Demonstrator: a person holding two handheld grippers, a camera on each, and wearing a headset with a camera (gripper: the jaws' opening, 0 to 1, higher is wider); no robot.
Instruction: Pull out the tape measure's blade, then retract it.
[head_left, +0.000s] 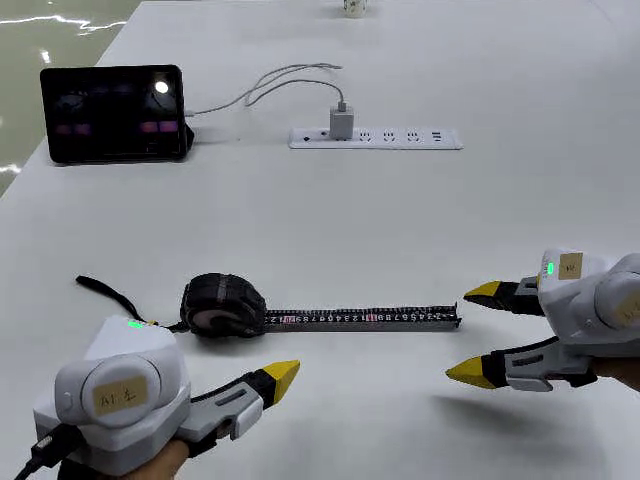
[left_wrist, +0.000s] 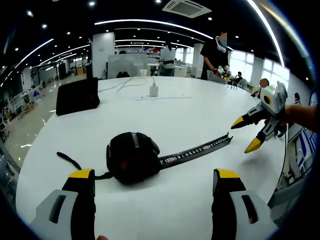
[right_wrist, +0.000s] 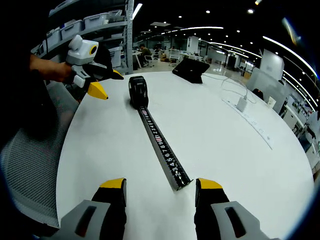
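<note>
A black tape measure case lies on the white table with its wrist strap trailing left. Its blade is drawn out flat to the right, ending at the hook. My left gripper hovers open just in front of the case, touching nothing. The right gripper is open too, and the blade end lies on the table between its jaws, apart from both. The right gripper shows across the table in the left gripper view, the left gripper in the right one.
A dark tablet stands at the back left. A white power strip with a plugged charger and cable lies behind the tape. A small cup sits at the far edge. People stand in the background.
</note>
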